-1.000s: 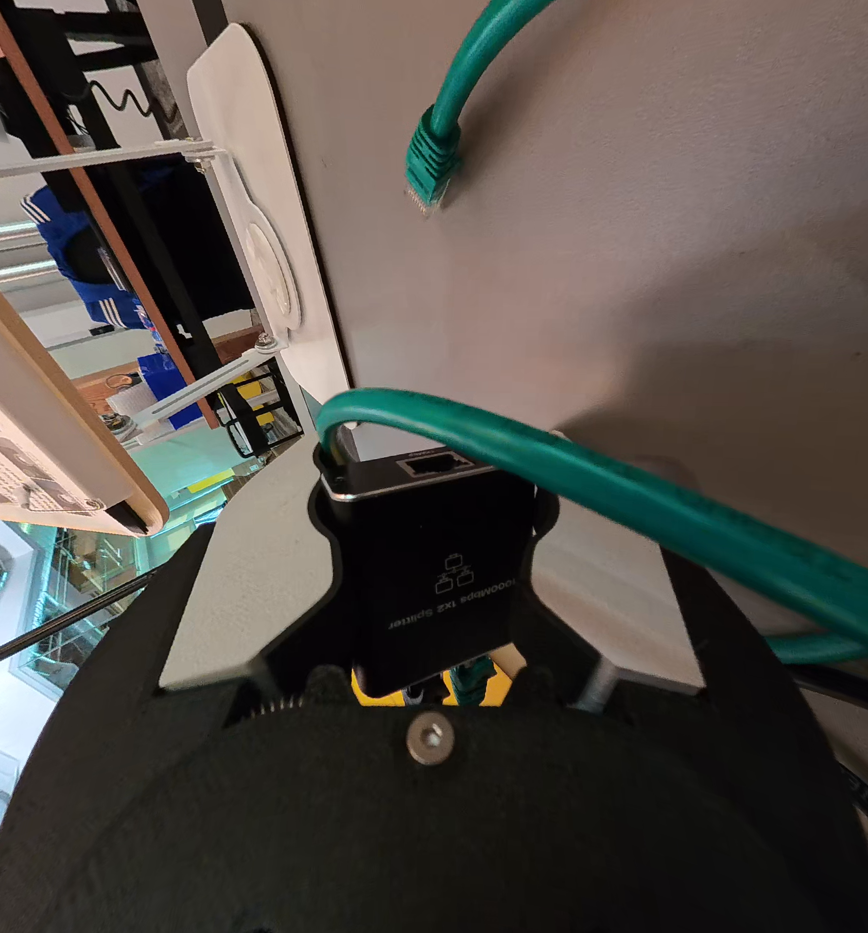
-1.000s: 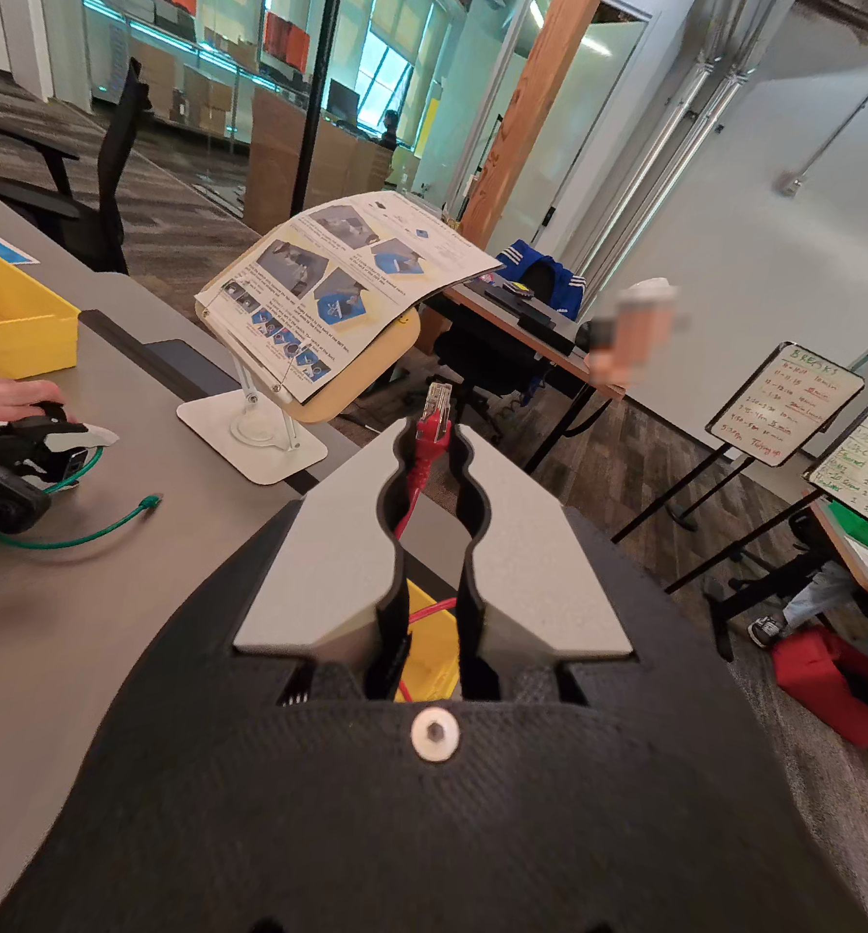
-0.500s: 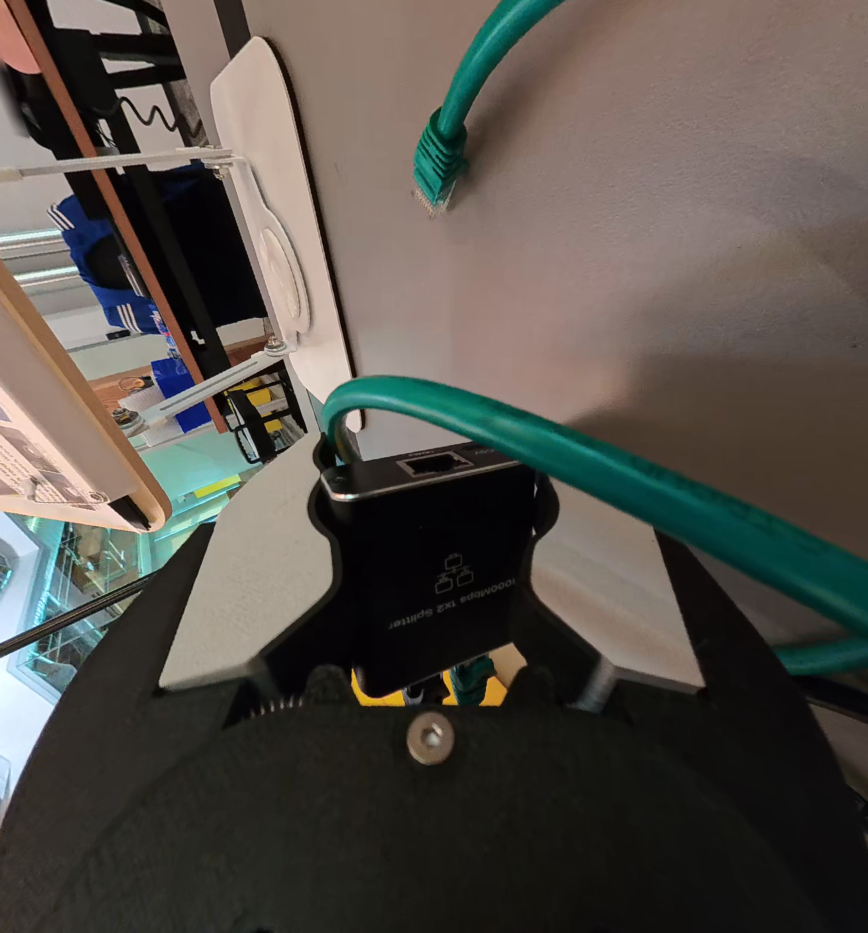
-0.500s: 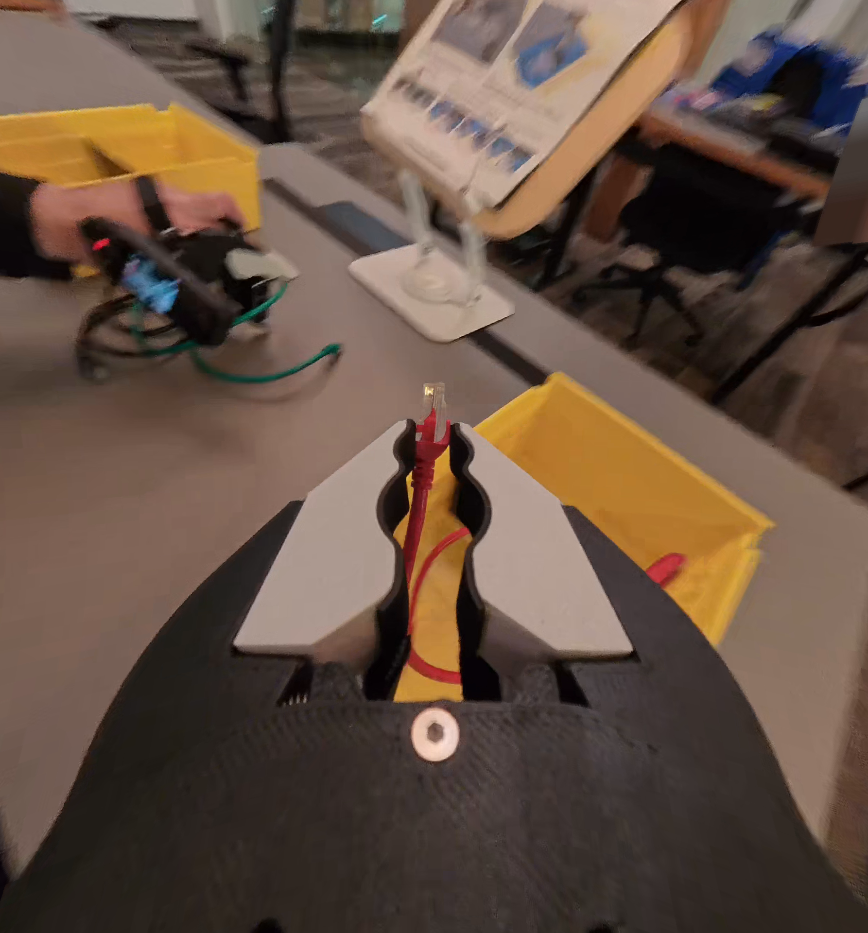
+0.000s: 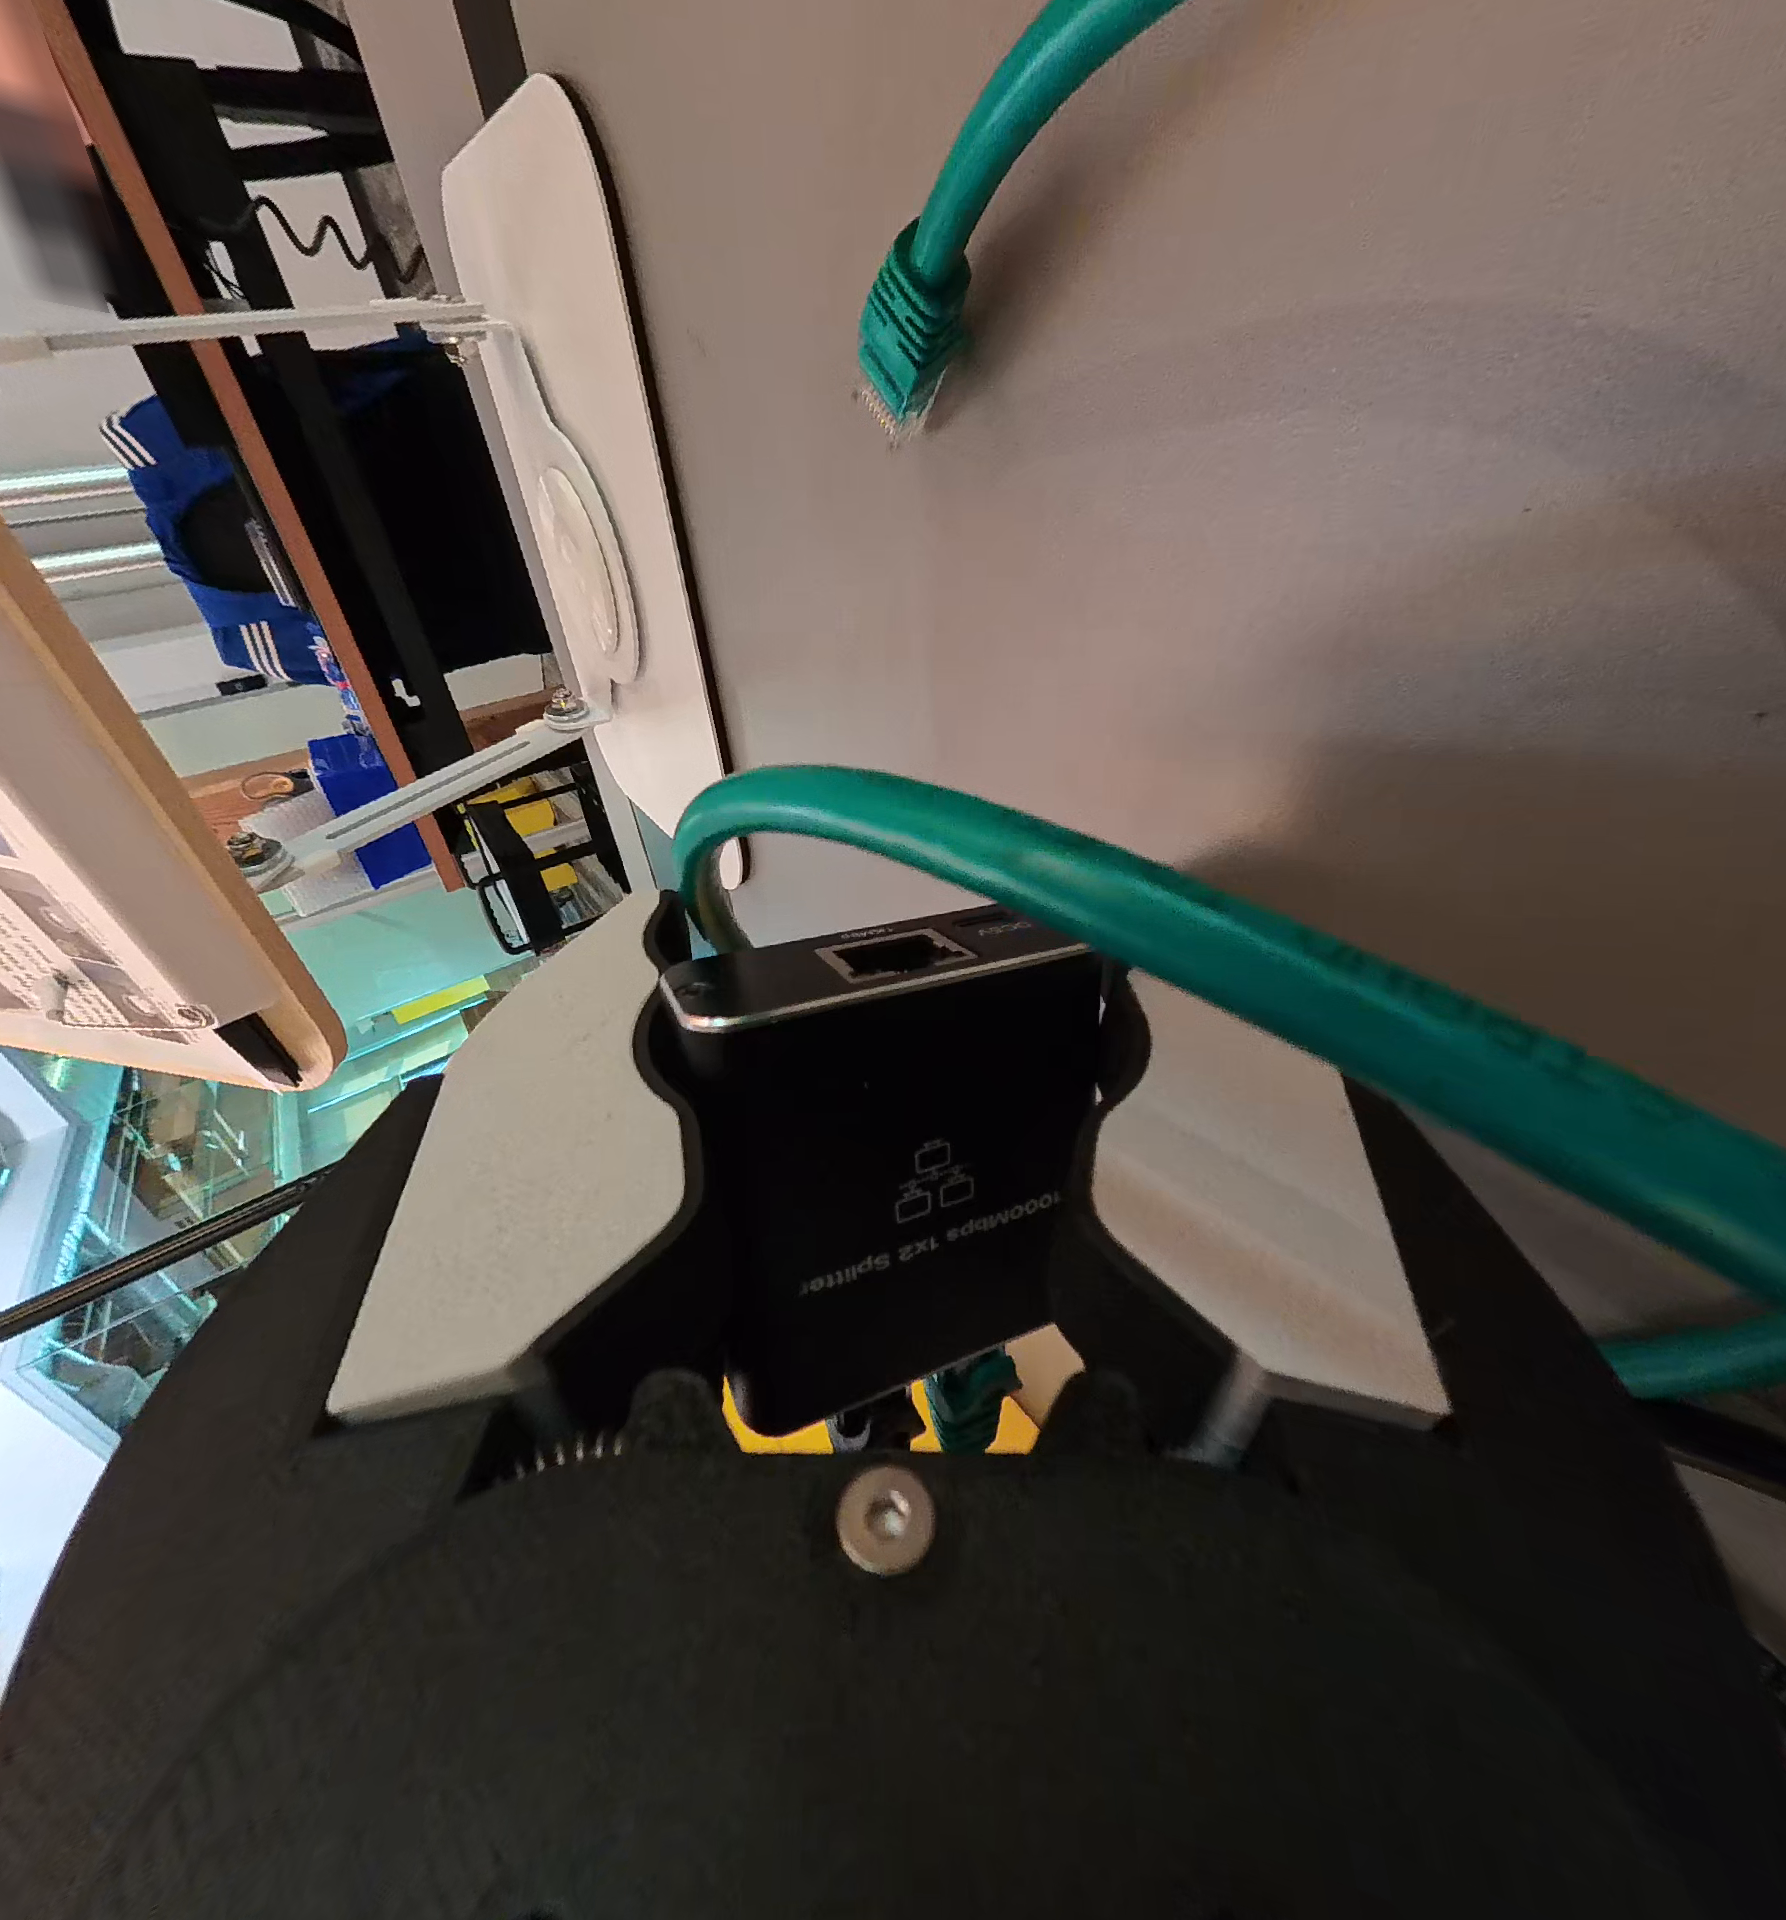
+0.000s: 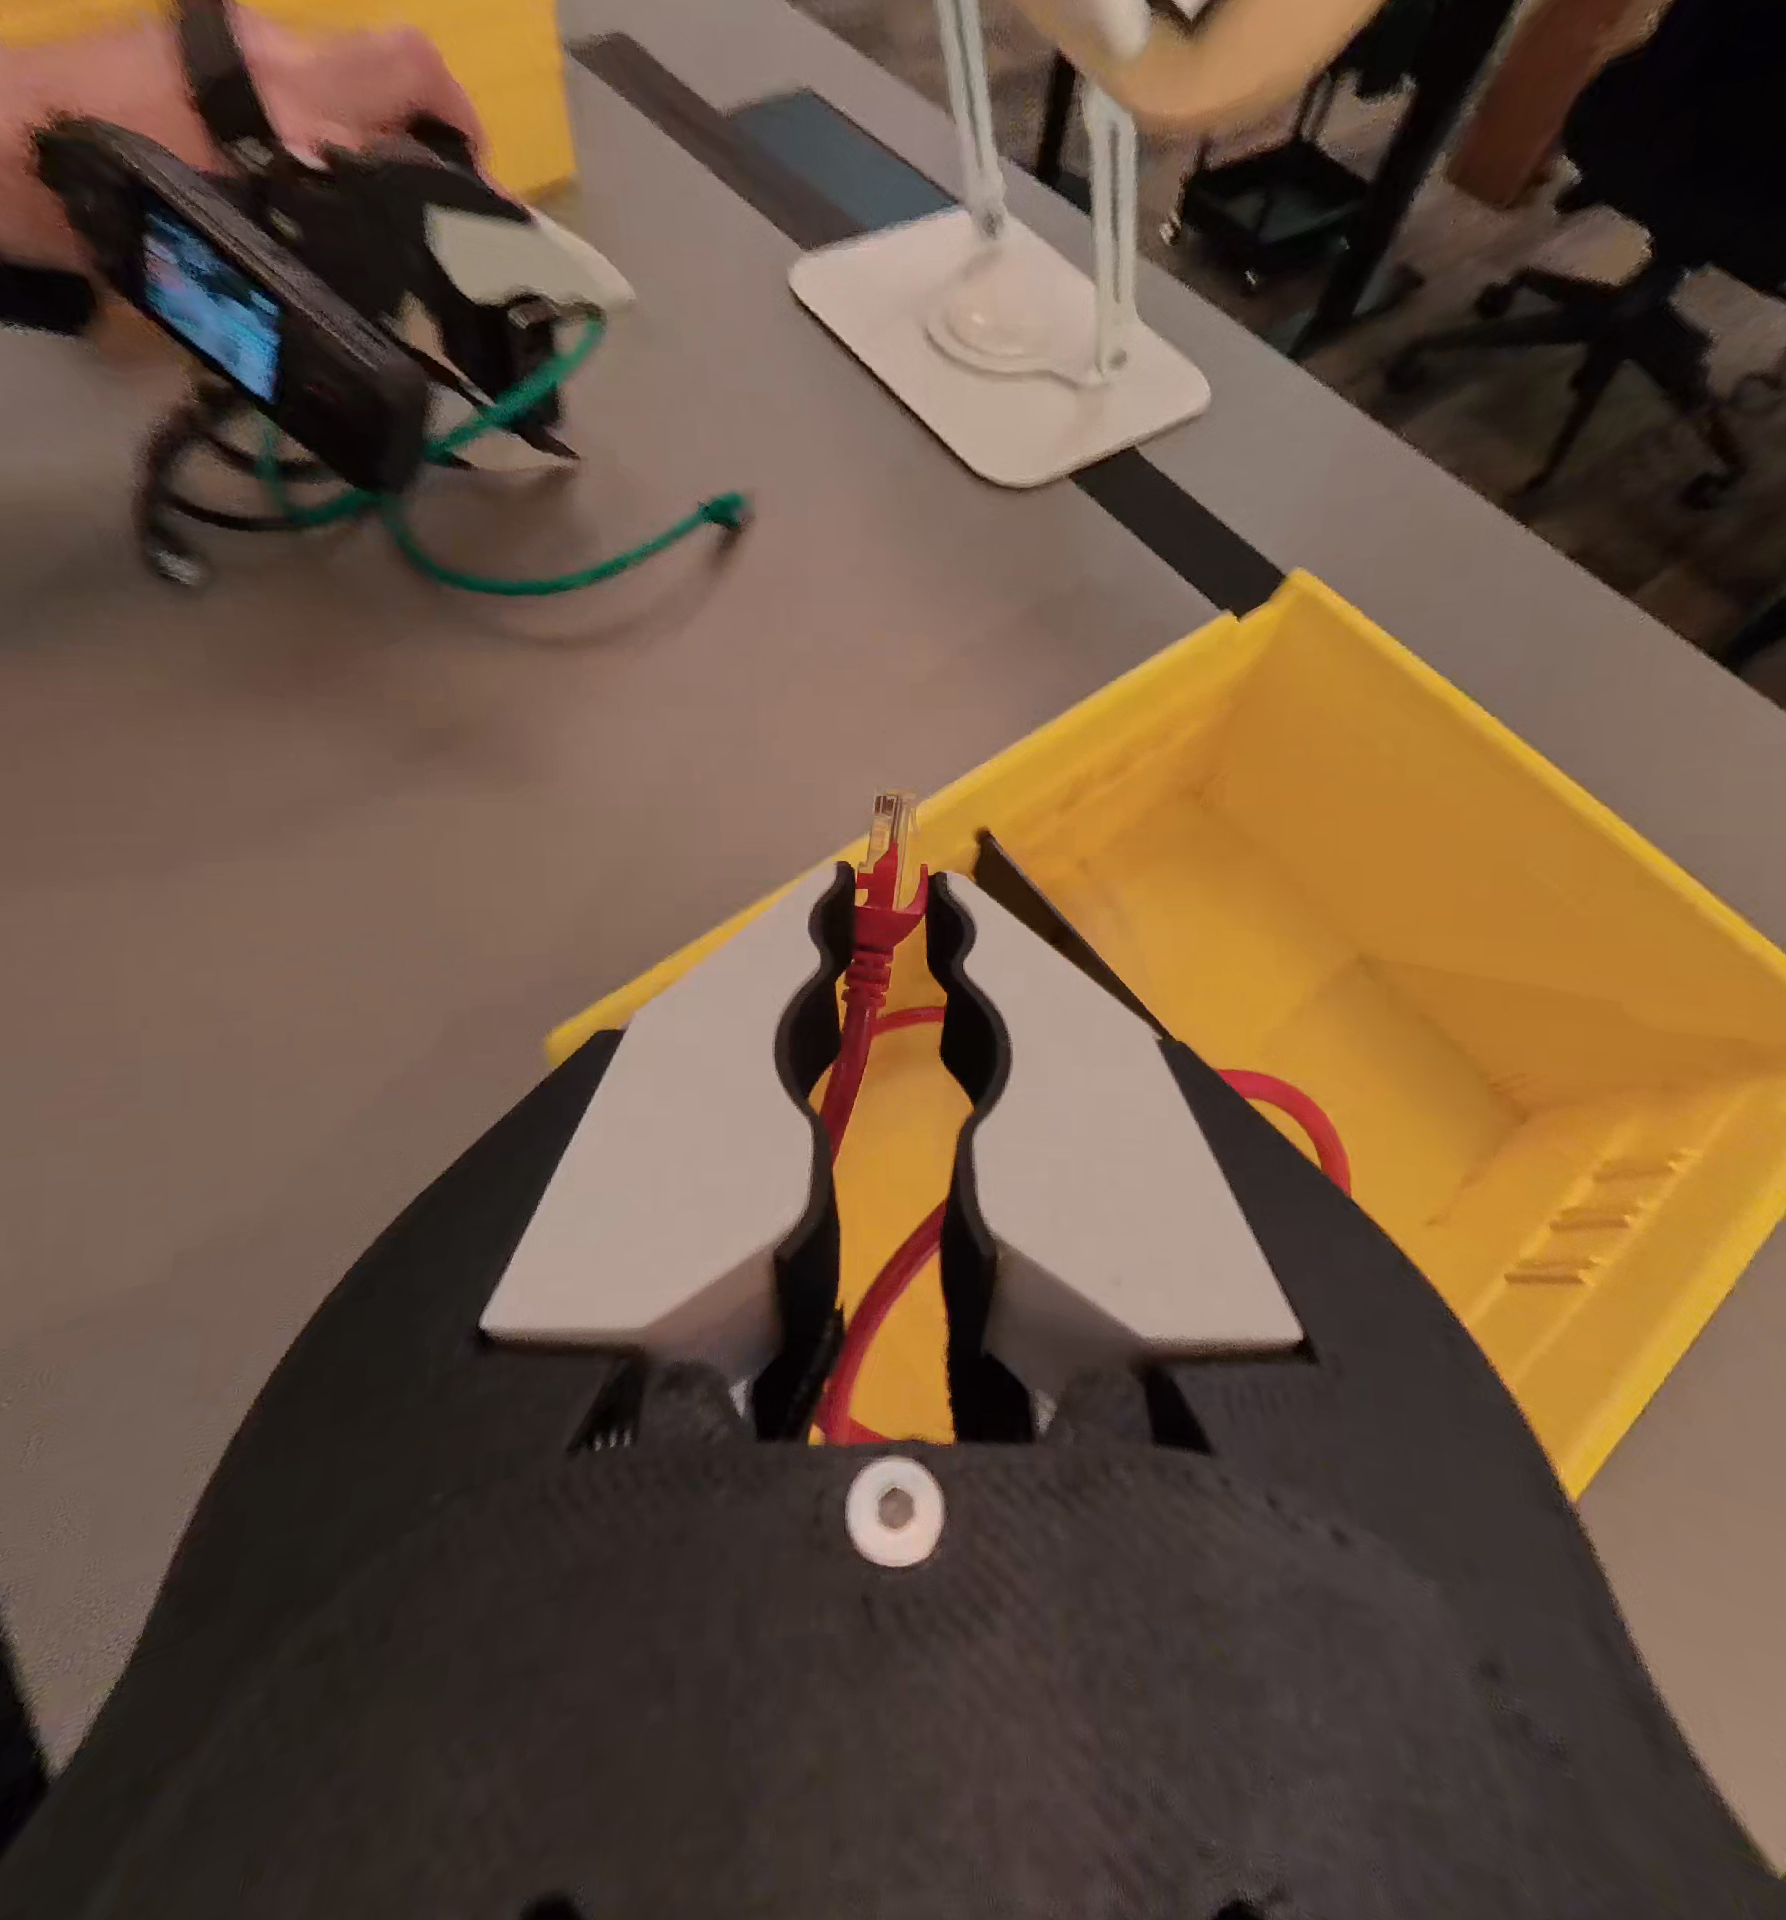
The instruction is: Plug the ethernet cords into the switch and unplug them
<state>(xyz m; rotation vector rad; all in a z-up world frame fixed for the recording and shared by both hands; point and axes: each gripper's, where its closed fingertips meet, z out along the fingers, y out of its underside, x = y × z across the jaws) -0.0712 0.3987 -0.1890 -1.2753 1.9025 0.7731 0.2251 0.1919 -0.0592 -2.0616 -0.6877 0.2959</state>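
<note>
The right gripper (image 6: 894, 904), pinched shut on the boot of the red ethernet cord (image 6: 873, 940), has swung down from facing the room a second ago. It now hangs over the near corner of the yellow bin (image 6: 1491, 831), clear plug forward, the cord trailing back into the bin. The left gripper (image 5: 894, 997) has barely shifted: it clamps the black splitter (image 5: 899, 1164), one front port (image 5: 894, 956) empty, a green ethernet cord (image 5: 1284, 987) arching over it with its loose plug (image 5: 904, 353) on the grey table (image 5: 1388, 520). The red plug looks ready to go to that empty port.
</note>
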